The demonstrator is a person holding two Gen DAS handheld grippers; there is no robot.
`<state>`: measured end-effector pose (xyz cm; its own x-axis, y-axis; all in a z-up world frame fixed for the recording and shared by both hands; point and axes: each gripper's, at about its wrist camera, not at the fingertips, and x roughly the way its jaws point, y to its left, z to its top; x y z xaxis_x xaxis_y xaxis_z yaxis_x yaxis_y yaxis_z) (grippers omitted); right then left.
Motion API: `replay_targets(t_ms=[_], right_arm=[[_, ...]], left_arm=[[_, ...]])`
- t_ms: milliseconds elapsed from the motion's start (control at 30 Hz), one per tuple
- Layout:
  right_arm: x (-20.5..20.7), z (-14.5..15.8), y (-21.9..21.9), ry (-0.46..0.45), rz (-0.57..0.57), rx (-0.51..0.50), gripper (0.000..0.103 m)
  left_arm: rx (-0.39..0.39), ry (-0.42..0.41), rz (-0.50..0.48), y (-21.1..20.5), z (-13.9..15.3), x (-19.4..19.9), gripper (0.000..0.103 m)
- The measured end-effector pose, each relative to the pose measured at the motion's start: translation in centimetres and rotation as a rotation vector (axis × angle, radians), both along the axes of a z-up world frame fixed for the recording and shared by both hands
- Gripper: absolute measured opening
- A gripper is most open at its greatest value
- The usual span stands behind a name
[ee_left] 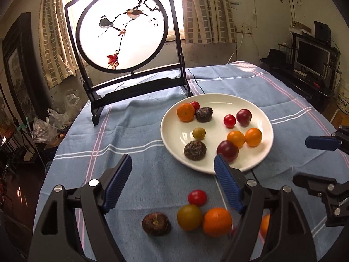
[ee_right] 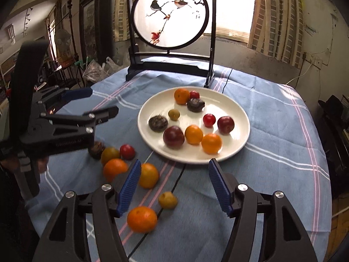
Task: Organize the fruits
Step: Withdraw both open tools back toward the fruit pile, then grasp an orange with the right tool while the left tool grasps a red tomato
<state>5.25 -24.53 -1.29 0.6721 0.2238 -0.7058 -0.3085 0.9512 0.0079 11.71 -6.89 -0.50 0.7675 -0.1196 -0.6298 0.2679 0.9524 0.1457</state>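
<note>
A white plate (ee_left: 218, 100) (ee_right: 240, 111) holds several fruits: oranges, dark plums, red tomatoes, brown water chestnuts. On the cloth in front of it lie a red tomato (ee_left: 197, 197), a green-yellow fruit (ee_left: 189, 217), an orange (ee_left: 217, 221) and a brown chestnut (ee_left: 156, 223). My left gripper (ee_left: 173, 184) is open and empty above them. My right gripper (ee_right: 173, 186) is open and empty, over an orange (ee_right: 142, 219), a yellow fruit (ee_right: 167, 200) and another orange (ee_right: 148, 175).
A black-framed round bird screen (ee_left: 122, 30) (ee_right: 171, 13) stands at the table's far side. A dark cable (ee_right: 174, 185) runs across the blue striped cloth (ee_left: 130, 135). The table edge drops off left and right; furniture surrounds it.
</note>
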Motion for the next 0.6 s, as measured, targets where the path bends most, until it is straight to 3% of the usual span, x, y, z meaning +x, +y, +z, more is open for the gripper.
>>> replay_targets(t_ms=[200, 333, 400, 467, 600], right_arm=[[-3.0, -5.7, 1.9, 0.135, 0.080, -0.073, 0.065], [-2.7, -7.7, 2.7, 0.177, 0.093, -0.057, 0.064], [-2.5, -8.0, 3.1, 0.185, 0.118, -0.056, 0.042], [-2.7, -7.9, 3.2, 0.177, 0.121, -0.067, 0.042], [-3.4, -7.1, 1.9, 0.158, 0.098, -0.076, 0.042]], left_arm=[[-0.016, 0.089, -0.033, 2.0, -2.4, -3.9, 0.077], [-0.037, 0.178, -0.090, 1.8, -4.2, -6.1, 0.077], [-0.042, 0.215, -0.130, 1.2, -5.0, -7.1, 0.077], [-0.048, 0.251, -0.163, 0.2, -5.9, -8.0, 0.075], [-0.053, 0.300, -0.198, -2.1, -7.5, -8.6, 0.055]])
